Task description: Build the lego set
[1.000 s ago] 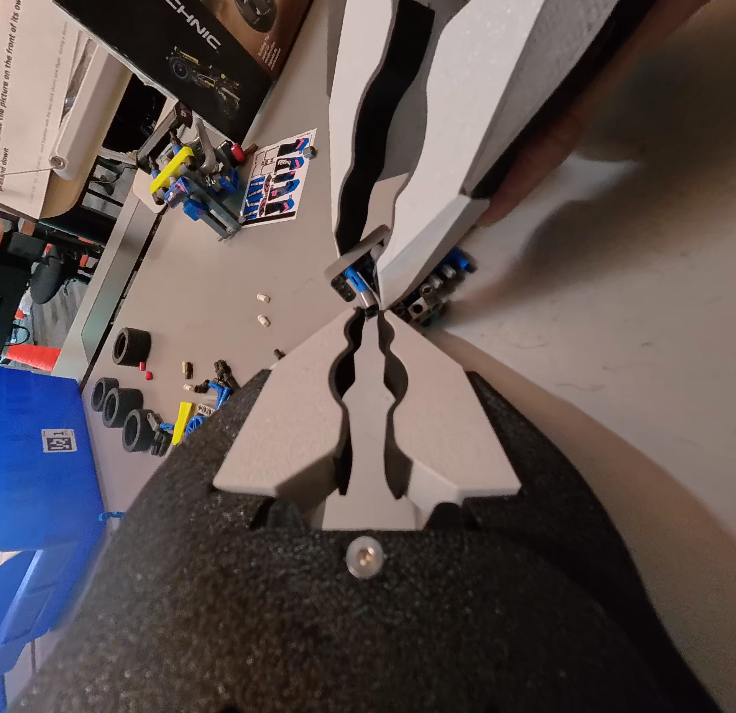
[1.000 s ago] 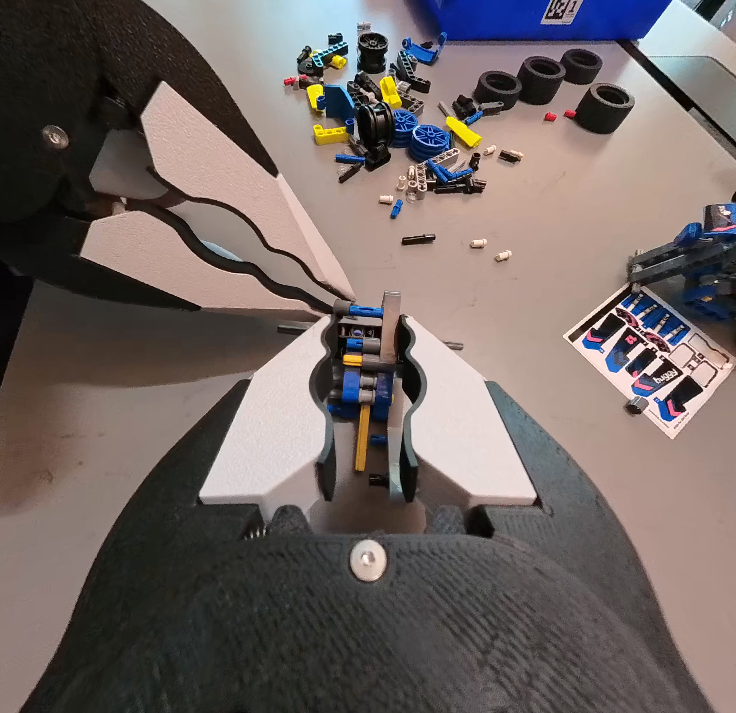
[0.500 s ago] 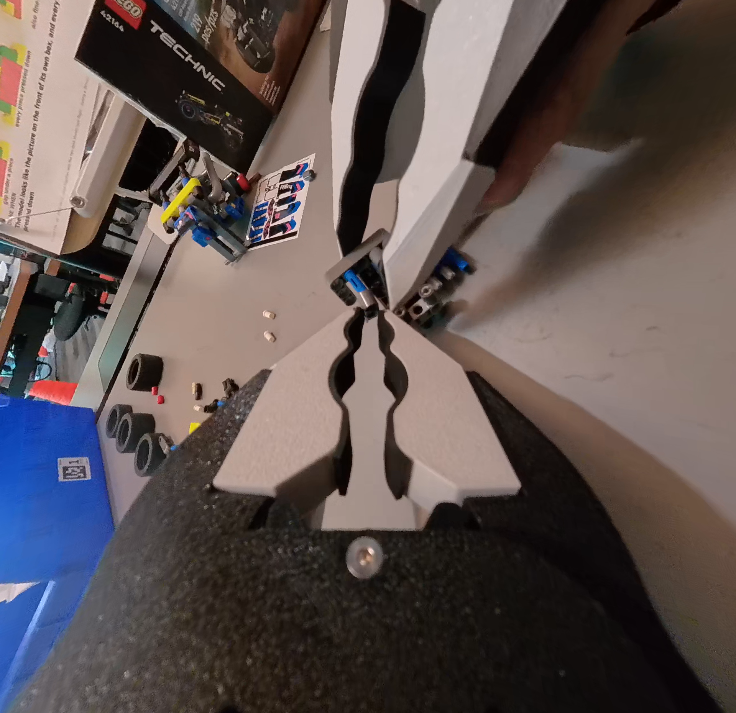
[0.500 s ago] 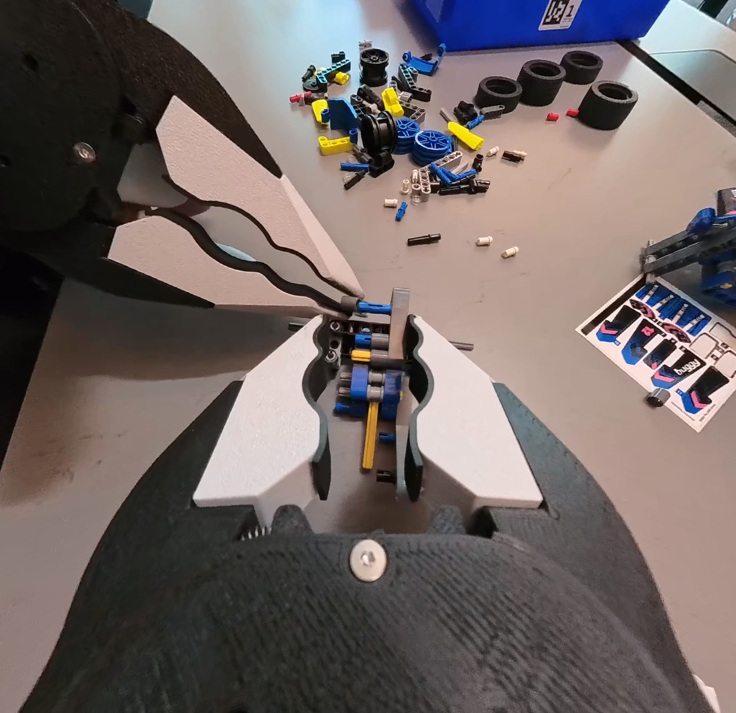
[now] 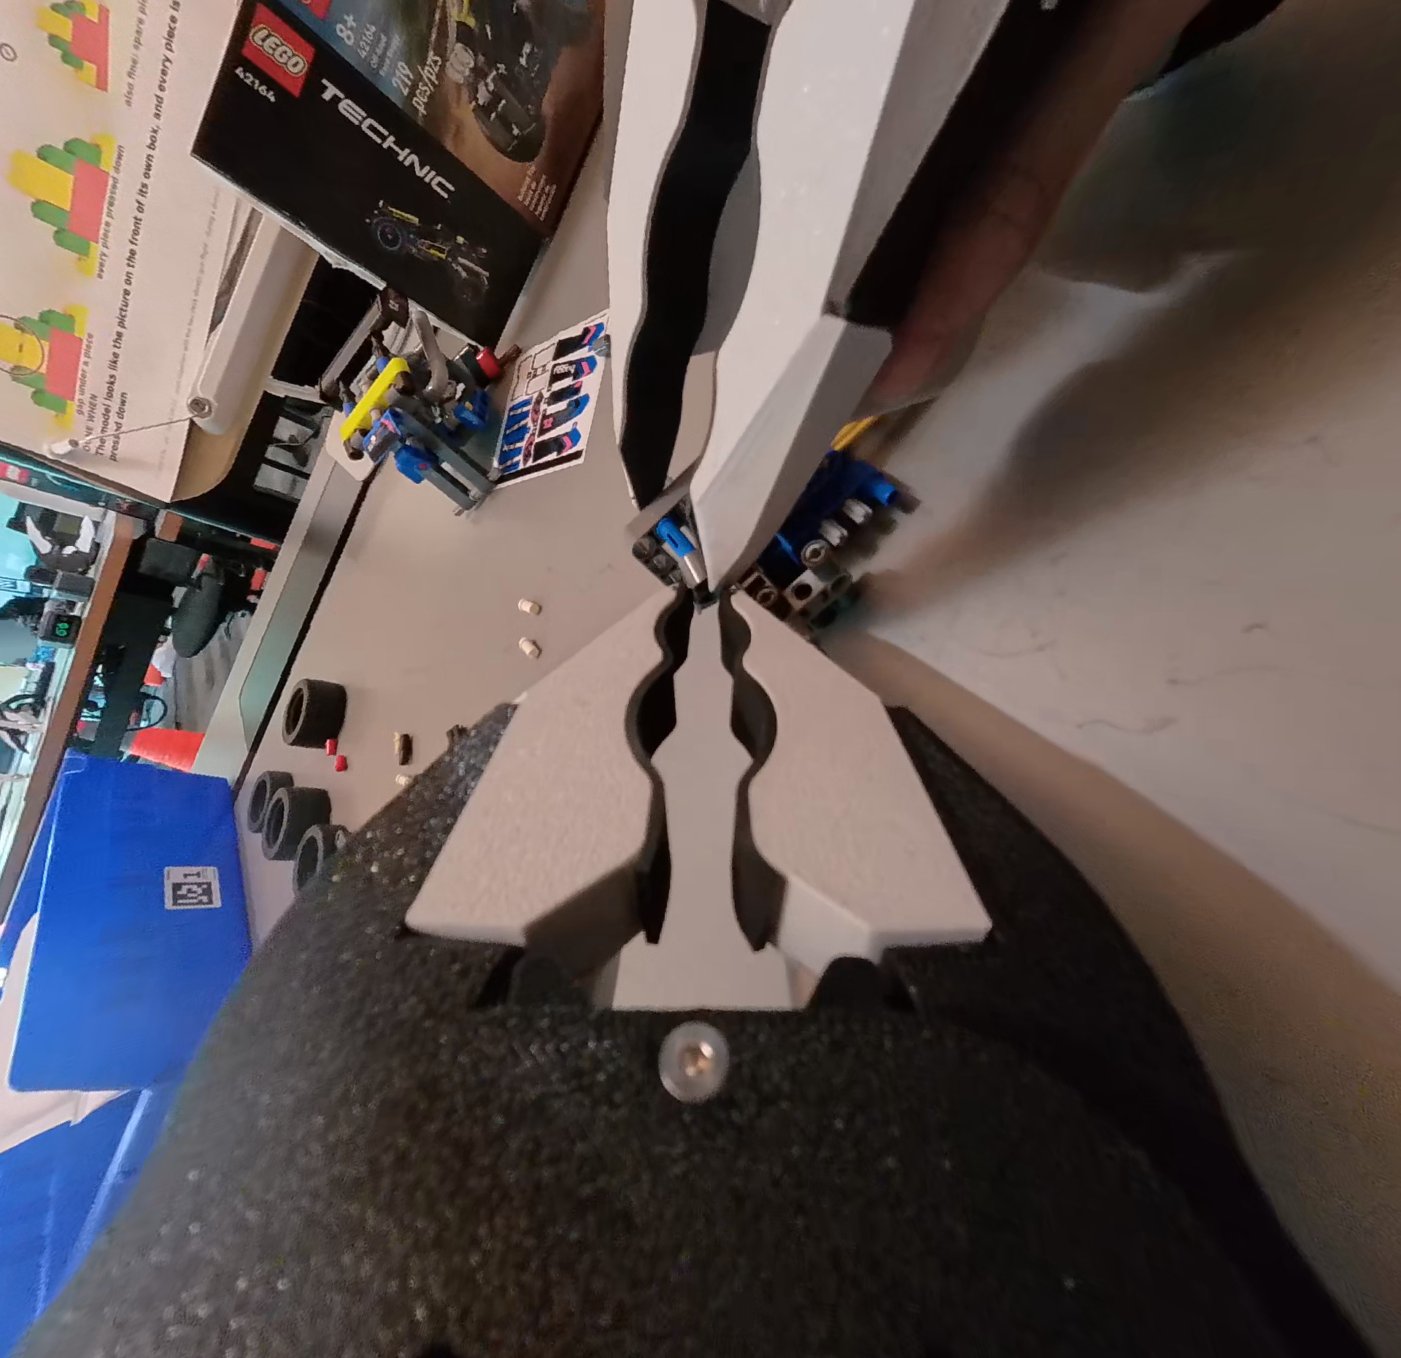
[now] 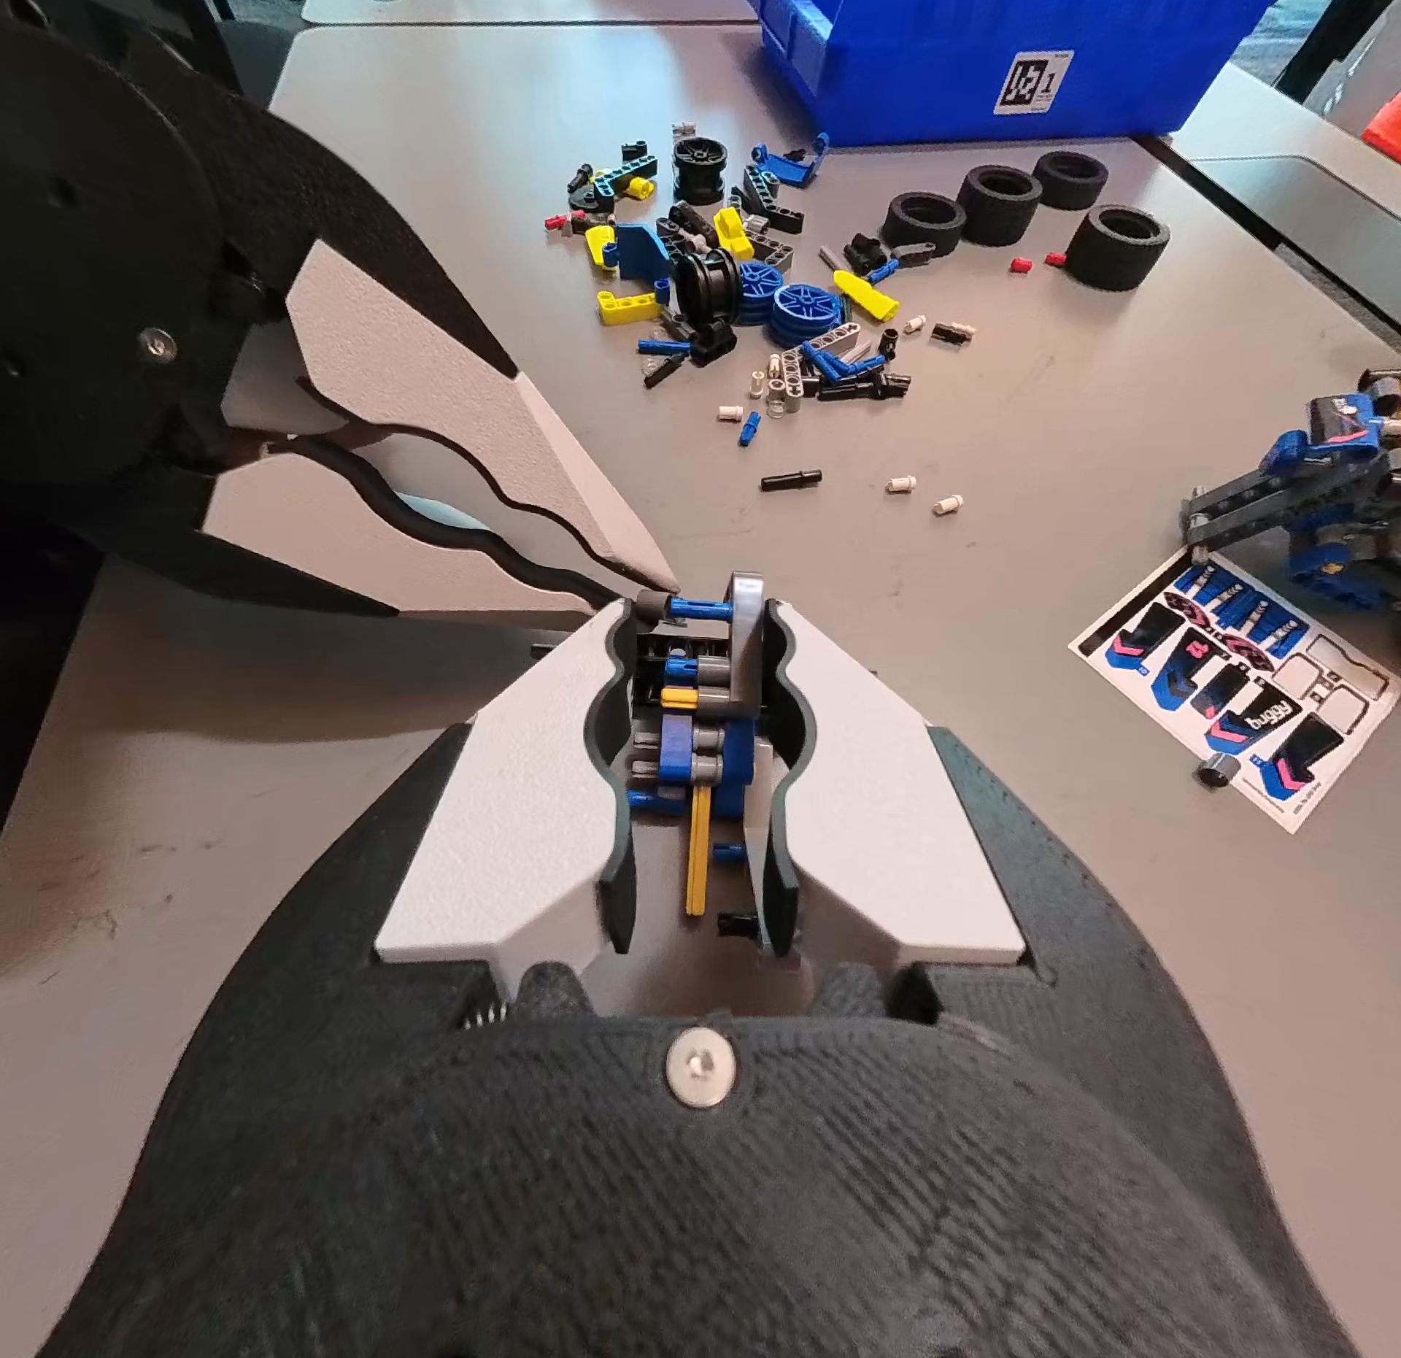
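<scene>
Pin-seating step: right gripper [image 6: 697, 723] jaws pinch the blue-grey sub-assembly [image 6: 694, 730], left gripper [image 6: 644, 594] jaws pressed together at its blue pin [image 6: 697, 606]; next, I judge, push straight in.

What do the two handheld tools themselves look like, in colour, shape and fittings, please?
Both match. The right tool has a rounded black body with a grainy printed texture, one silver screw on the centreline, and two pale grey wedge-shaped fingers with wavy, dark-lined inner edges. The left tool is built the same way. No cables or sleeves show.
</scene>
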`<state>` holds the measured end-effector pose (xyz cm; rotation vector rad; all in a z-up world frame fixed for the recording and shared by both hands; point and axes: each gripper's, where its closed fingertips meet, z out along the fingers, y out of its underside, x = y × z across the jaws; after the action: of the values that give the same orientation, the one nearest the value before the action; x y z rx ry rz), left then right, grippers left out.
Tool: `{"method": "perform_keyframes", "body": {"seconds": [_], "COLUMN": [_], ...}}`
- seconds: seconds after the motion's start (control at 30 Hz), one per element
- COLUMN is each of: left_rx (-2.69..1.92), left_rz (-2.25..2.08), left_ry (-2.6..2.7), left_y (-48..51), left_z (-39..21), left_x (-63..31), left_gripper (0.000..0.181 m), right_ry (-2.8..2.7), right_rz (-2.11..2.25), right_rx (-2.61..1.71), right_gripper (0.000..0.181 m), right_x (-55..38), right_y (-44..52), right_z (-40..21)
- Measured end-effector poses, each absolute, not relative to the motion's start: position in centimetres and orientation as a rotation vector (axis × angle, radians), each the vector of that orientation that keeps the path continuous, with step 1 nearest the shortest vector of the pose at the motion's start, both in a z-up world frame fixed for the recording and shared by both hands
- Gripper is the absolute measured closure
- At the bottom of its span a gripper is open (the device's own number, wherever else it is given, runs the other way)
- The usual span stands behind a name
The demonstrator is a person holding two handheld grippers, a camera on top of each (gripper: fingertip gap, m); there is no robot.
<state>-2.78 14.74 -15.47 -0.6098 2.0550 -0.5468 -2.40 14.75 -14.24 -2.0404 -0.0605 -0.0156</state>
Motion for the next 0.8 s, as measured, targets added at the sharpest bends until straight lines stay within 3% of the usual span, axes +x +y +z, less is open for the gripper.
{"method": "perform_keyframes", "body": {"seconds": [0.8], "left_rx": [-0.589], "left_rz": [-0.705], "left_ry": [2.017], "left_y": [14.09], "left_z": [-15.60], "left_x": [-2.61], "left_gripper": [0.179], "right_ry": [-0.004], "right_rz": [0.046], "right_rx": [-2.035], "right_gripper": [0.153], "right_x": [-2.06], "right_y": [14.33], "right_z": [-14.36]}}
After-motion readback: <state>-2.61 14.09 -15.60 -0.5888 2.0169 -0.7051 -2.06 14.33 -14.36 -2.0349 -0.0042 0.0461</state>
